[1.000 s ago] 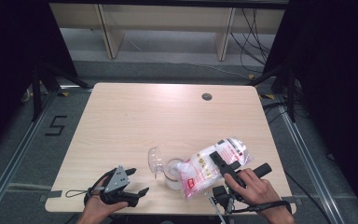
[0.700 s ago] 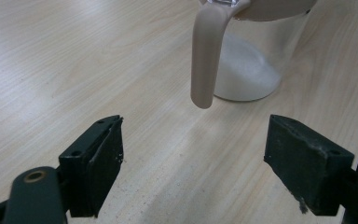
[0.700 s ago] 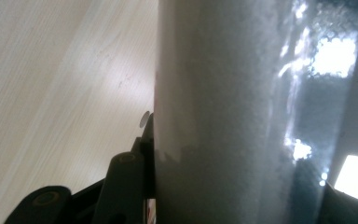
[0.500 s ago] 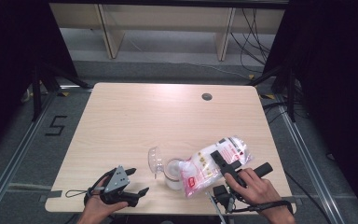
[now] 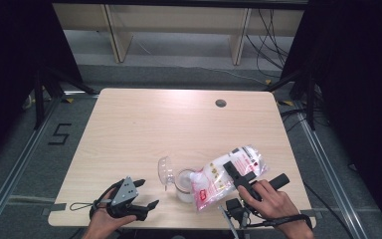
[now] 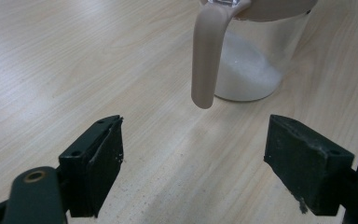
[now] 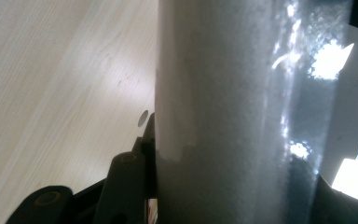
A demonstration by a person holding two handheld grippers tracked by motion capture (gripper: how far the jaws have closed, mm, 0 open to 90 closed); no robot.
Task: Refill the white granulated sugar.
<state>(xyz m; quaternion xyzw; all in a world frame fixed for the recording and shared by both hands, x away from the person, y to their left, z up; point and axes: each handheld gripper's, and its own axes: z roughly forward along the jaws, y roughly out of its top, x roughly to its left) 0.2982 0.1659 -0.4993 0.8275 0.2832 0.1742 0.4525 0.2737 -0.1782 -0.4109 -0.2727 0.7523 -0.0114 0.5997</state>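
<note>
where the wooden table meets its near edge, the left gripper rests low with its jaws spread wide and nothing between them. ahead of it stands a clear jar holding white granules, its hinged lid swung open. the right gripper is clamped on a clear bag of white granules, tilted with its lower end at the jar's mouth.

We see pale wood-grain table, dark round grommet. Clear jar with white powder, beige handle. Clear bag, white contents, red-pink label. Black left gripper, grey plate. Black right gripper.
</note>
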